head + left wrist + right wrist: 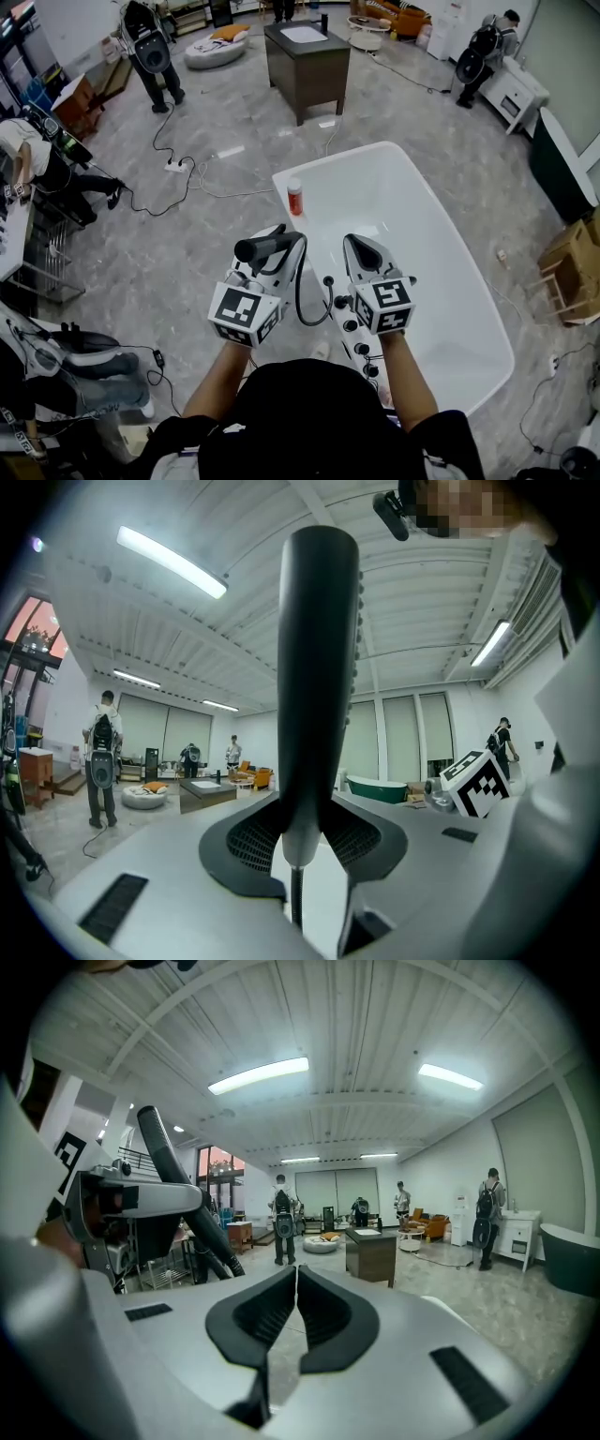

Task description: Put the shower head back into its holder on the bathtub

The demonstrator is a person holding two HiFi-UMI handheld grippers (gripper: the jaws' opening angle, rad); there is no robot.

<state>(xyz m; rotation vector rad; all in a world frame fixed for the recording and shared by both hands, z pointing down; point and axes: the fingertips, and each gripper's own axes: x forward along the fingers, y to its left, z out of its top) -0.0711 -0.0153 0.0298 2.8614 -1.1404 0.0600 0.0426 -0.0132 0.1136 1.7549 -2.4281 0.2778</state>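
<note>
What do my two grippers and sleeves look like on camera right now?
The left gripper and right gripper share pale grey-white shells with black ribbed pads shaped like curved wedges. Each carries a white cube printed with black square markers. The sleeves are black and short.

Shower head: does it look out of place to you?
Yes. The black shower head is clamped in the left gripper by the near end of the white bathtub, its hose hanging in a loose loop.

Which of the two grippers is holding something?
The left gripper: its jaws clamp the black shower head by its handle. The right gripper has its jaws shut together, with nothing between them.
</note>
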